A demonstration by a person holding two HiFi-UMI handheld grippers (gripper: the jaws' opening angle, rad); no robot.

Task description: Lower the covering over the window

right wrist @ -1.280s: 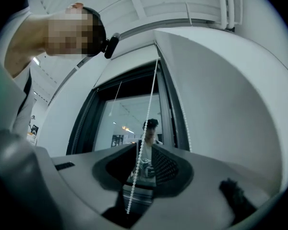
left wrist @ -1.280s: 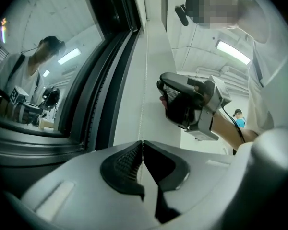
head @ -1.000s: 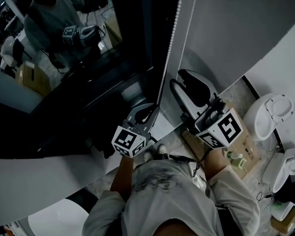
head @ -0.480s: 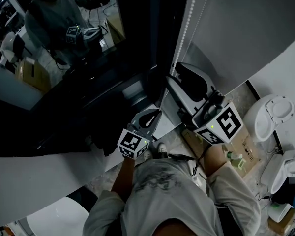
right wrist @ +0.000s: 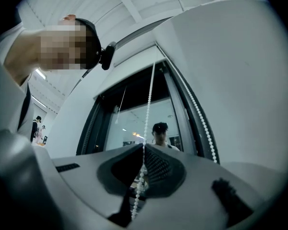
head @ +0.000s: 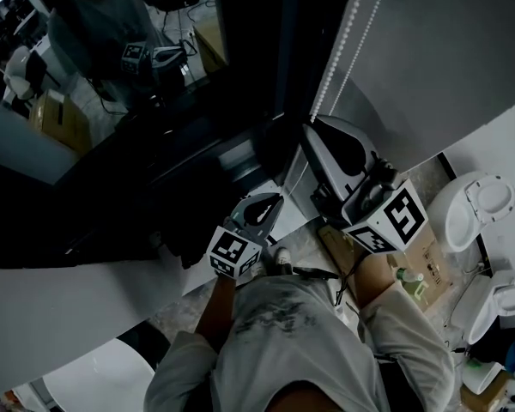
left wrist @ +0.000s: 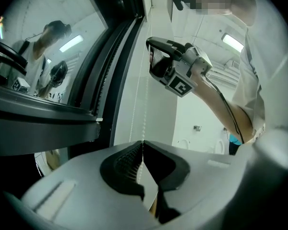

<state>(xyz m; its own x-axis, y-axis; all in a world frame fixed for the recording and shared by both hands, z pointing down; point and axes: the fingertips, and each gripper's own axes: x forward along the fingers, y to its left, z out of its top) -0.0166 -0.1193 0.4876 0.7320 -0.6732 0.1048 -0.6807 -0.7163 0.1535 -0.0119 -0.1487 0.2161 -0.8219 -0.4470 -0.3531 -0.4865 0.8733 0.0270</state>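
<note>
"How far along was the covering?"

"Barely started, I judged. The window (head: 112, 58) ahead of my tools showed bare glass, no covering in sight."

"And the bead chain?"

"The bead chain (right wrist: 149, 95) ran up from my right tool (right wrist: 144, 146), whose jaws had just been closing onto it. My left tool (left wrist: 143, 143), lower, was clamped on the chain too. The pulling remained."

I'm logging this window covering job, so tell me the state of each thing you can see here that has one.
Left tongs: shut on the bead chain.
Right tongs: have just been closing, now shut on the bead chain.
Bead chain: pinched by both tongs, running up beside the window.
Window: uncovered, glass bare where it shows.
</note>
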